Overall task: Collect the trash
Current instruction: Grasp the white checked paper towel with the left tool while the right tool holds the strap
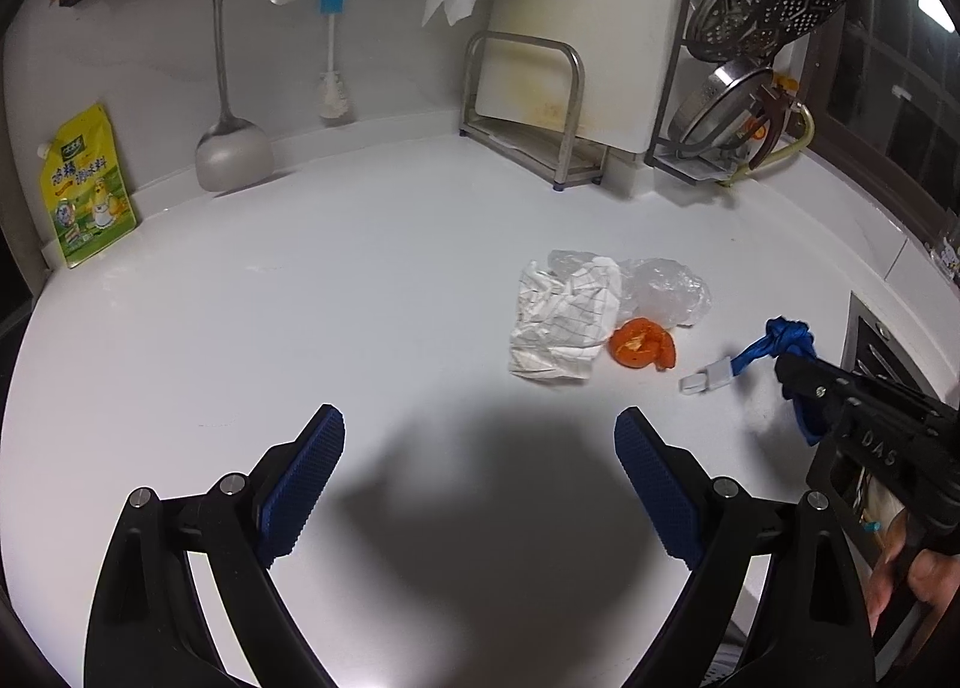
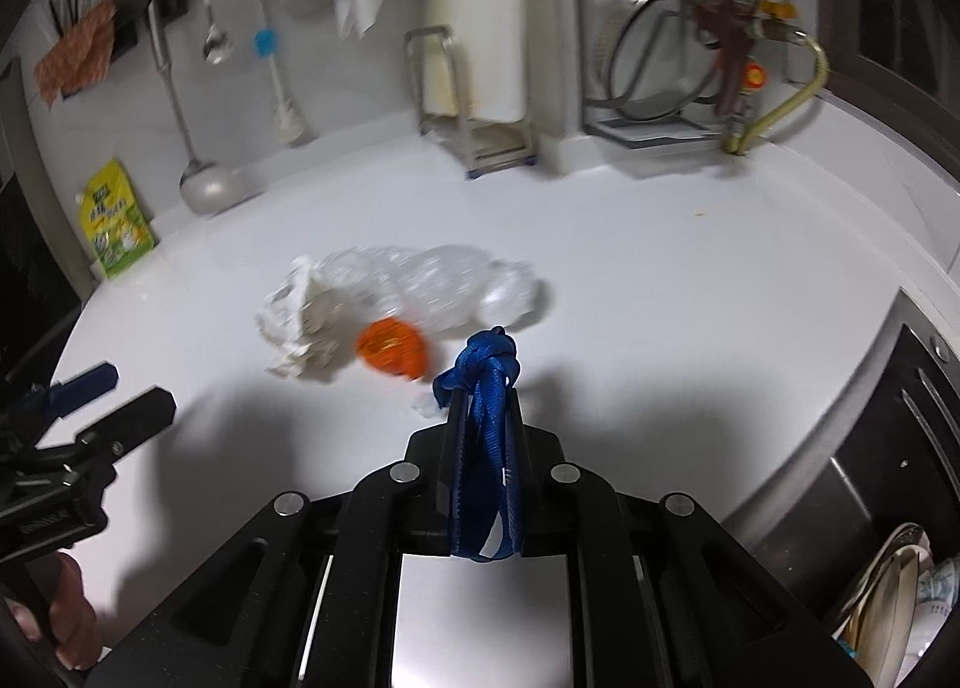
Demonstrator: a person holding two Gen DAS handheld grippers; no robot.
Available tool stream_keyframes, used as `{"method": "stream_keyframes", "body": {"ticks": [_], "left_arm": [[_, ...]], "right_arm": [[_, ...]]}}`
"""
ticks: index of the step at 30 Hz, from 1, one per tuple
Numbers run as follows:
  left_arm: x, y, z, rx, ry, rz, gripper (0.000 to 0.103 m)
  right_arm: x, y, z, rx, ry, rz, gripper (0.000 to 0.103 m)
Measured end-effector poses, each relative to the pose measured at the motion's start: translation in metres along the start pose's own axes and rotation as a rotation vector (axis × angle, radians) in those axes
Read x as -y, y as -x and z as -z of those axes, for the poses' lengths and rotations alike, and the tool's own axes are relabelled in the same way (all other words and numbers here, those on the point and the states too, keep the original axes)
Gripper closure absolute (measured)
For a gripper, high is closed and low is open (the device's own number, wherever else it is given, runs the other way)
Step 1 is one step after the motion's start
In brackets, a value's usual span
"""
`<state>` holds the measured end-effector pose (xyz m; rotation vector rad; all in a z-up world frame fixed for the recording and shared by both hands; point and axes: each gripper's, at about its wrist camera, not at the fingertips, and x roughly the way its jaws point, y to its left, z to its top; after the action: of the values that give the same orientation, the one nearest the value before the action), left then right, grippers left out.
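Note:
On the white counter (image 1: 300,298) lie a crumpled checked paper (image 1: 564,322), a clear plastic bag (image 1: 666,292) and an orange peel (image 1: 642,352), close together. My left gripper (image 1: 480,430) stands open above bare counter, short of the pile. At the right, my right gripper (image 1: 786,376) is shut on a knotted blue strap (image 1: 780,340), whose white clip (image 1: 705,379) trails toward the peel. In the right wrist view the blue strap (image 2: 486,382) sits pinched in the right gripper (image 2: 483,397), lifted just in front of the orange peel (image 2: 393,355), paper (image 2: 294,322) and plastic bag (image 2: 444,286). The left gripper (image 2: 129,388) shows at far left.
A yellow seasoning pouch (image 1: 87,190) and a ladle (image 1: 231,147) stand at the back left. A cutting board in a metal rack (image 1: 528,111) and a lid rack (image 1: 738,105) with a hose line the back right. A dish drawer (image 2: 900,568) edges the counter on the right.

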<state>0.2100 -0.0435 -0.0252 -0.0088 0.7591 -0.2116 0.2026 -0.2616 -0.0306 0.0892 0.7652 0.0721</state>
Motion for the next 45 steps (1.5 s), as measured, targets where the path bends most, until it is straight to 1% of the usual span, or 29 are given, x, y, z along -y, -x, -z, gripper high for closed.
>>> {"method": "stream_keyframes", "body": {"ticks": [4, 9, 13, 15, 19, 21, 22, 23, 24, 26, 27, 31, 35, 41, 45], "left_arm": [[0.014, -0.012, -0.003, -0.006, -0.005, -0.003, 0.013], [0.025, -0.036, -0.012, -0.048, 0.021, -0.006, 0.013], [0.030, -0.053, -0.018, -0.065, 0.038, -0.021, 0.013], [0.031, -0.061, -0.022, -0.067, 0.039, -0.040, 0.013], [0.031, -0.076, -0.028, -0.079, 0.043, -0.064, 0.013], [0.031, -0.079, -0.030, -0.078, 0.043, -0.068, 0.015], [0.031, -0.081, -0.030, -0.077, 0.037, -0.072, 0.022], [0.032, -0.083, -0.031, -0.083, 0.030, -0.072, 0.033], [0.032, -0.085, -0.031, -0.094, 0.025, -0.066, 0.038], [0.031, -0.088, -0.030, -0.108, 0.029, -0.047, 0.054], [0.030, -0.088, -0.030, -0.111, 0.031, -0.041, 0.059], [0.026, -0.080, -0.028, -0.081, 0.020, -0.051, 0.062], [0.021, -0.065, -0.027, -0.052, 0.011, -0.064, 0.063], [0.009, -0.029, -0.018, -0.012, -0.014, -0.090, 0.063], [0.002, 0.000, -0.004, 0.016, -0.031, -0.097, 0.063]], "right_arm": [[0.022, 0.005, 0.002, 0.022, -0.039, -0.012, 0.092], [0.041, 0.003, 0.007, 0.020, -0.099, -0.055, 0.092], [0.046, 0.008, 0.006, 0.035, -0.118, -0.079, 0.092], [0.048, 0.011, 0.005, 0.042, -0.128, -0.091, 0.092], [0.049, 0.012, 0.006, 0.040, -0.136, -0.102, 0.092], [0.049, 0.012, 0.005, 0.041, -0.136, -0.104, 0.092], [0.048, 0.012, 0.005, 0.042, -0.135, -0.104, 0.092], [0.048, 0.012, 0.005, 0.043, -0.134, -0.104, 0.092], [0.047, 0.012, 0.006, 0.043, -0.133, -0.104, 0.092], [0.047, 0.012, 0.006, 0.043, -0.131, -0.103, 0.092], [0.047, 0.012, 0.006, 0.042, -0.131, -0.104, 0.092], [0.047, 0.011, 0.006, 0.038, -0.132, -0.103, 0.092], [0.047, 0.010, 0.007, 0.036, -0.128, -0.096, 0.092], [0.044, 0.013, 0.009, 0.046, -0.120, -0.095, 0.092], [0.035, 0.019, 0.012, 0.058, -0.097, -0.098, 0.092]]}}
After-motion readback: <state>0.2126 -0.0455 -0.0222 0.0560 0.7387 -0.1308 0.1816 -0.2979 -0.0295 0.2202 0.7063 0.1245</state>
